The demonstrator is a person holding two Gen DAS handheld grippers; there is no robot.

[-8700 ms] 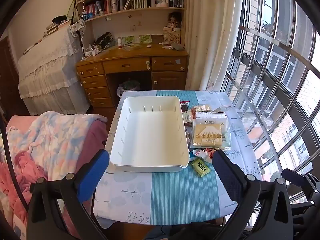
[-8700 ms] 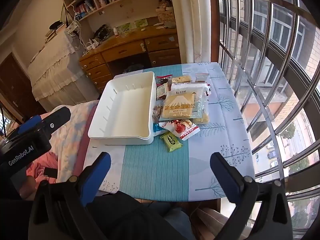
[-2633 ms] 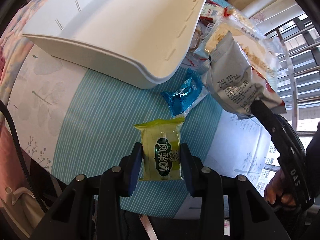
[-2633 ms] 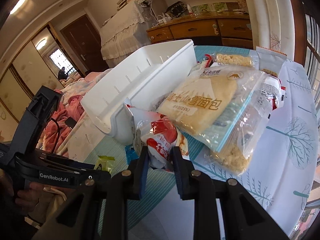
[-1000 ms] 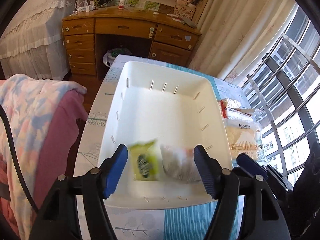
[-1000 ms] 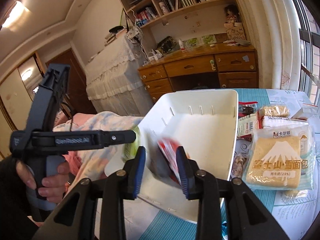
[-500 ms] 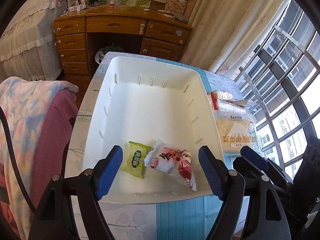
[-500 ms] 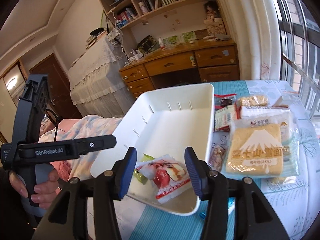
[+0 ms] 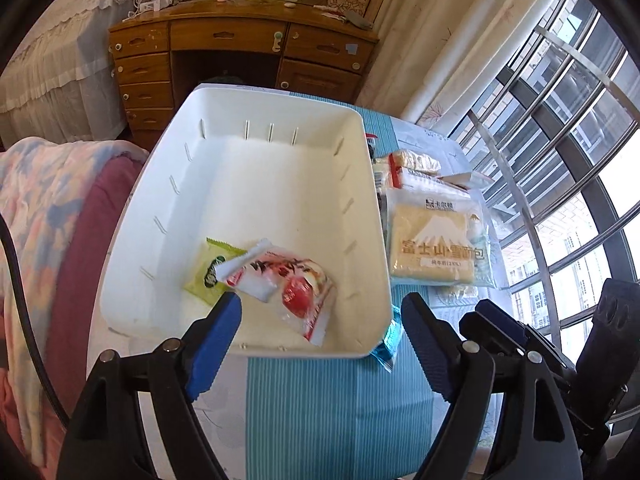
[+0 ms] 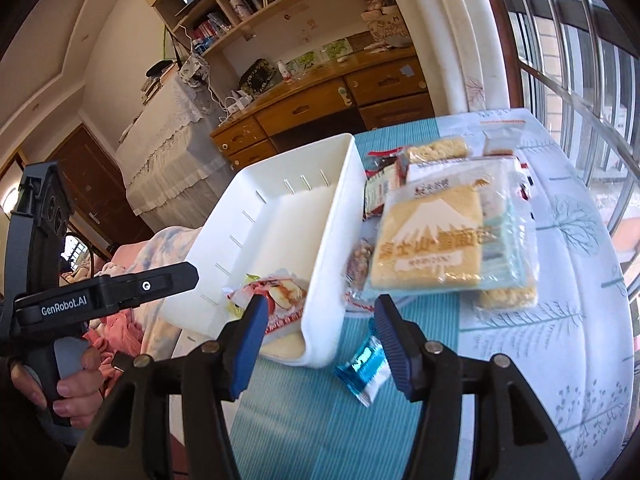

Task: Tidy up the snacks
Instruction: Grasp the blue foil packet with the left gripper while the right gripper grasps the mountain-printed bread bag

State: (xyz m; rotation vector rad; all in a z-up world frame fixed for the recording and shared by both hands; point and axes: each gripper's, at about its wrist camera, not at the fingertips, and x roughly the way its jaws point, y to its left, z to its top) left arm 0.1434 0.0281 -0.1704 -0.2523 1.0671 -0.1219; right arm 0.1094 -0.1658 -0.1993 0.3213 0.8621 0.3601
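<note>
Early stage: green packet (image 9: 210,272) and red packet (image 9: 286,280) lie in the bin (image 9: 160,184); bread bag (image 9: 438,250), blue packet (image 10: 364,368), others remain right; left gripper (image 9: 320,340), right gripper (image 10: 318,340) spread, empty.

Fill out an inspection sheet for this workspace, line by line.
Surface: table under a blue striped, tree-print cloth.
Job's things: white bin holds a green packet partly under a red-and-white packet; bread bag and blue packet lie outside on the cloth.
Clutter: more snack packs beside the bin.
Grippers: left gripper open, empty; right gripper open, empty.
Cables: black cable at the left edge.
Surroundings: wooden desk, window bars, blanket.
</note>
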